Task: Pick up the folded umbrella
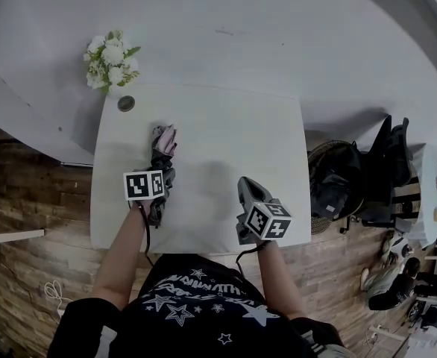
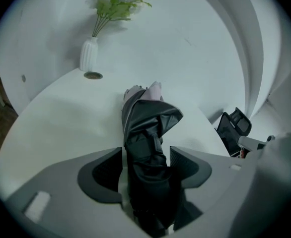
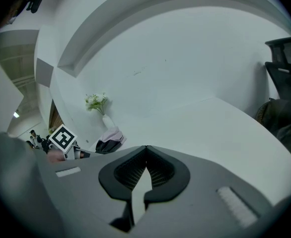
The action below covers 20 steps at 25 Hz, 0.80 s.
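Since the folded umbrella (image 2: 148, 133) is a slack fabric bundle over a stiff core, it should be light but squashy and a bit slippery, so grab the dark thick middle, not the loose pink end. It lies lengthwise on the left half of the white bench (image 1: 226, 133), pink tip toward the flower vase (image 1: 110, 62). Left tongs (image 2: 145, 153) point down over its near part, parted, with the umbrella right between the pads. The right pad looks to be against the fabric, a sliver of bench shows at the left pad, so not clamped yet by my read. Right tongs (image 3: 146, 150) hover over the bench's right half, clenched on nothing, well apart from the umbrella
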Each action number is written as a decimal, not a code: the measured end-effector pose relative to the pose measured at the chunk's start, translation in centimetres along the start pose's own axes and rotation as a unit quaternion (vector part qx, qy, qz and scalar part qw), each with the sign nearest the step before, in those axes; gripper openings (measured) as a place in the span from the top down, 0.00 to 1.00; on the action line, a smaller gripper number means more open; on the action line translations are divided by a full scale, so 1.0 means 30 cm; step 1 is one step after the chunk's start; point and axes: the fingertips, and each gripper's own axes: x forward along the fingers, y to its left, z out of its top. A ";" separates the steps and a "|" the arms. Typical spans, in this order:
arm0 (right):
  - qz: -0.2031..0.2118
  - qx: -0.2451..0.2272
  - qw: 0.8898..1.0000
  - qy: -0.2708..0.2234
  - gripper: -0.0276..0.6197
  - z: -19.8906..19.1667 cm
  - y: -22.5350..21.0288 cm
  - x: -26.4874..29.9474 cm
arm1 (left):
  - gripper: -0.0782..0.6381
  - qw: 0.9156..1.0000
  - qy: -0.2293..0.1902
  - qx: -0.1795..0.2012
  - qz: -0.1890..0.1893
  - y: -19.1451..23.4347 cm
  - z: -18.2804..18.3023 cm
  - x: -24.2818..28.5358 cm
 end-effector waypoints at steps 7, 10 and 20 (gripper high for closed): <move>-0.006 0.017 1.000 0.006 0.93 -0.025 -0.033 0.006 | 0.55 1.000 0.013 0.003 0.023 0.023 -0.001 0.011; -0.004 0.019 1.000 0.010 0.93 -0.039 -0.037 0.007 | 0.58 1.000 0.016 0.001 0.012 0.027 -0.004 0.010; 0.017 0.009 1.000 0.002 0.93 -0.028 -0.016 -0.033 | 0.60 0.997 0.007 -0.053 -0.048 -0.009 -0.017 -0.029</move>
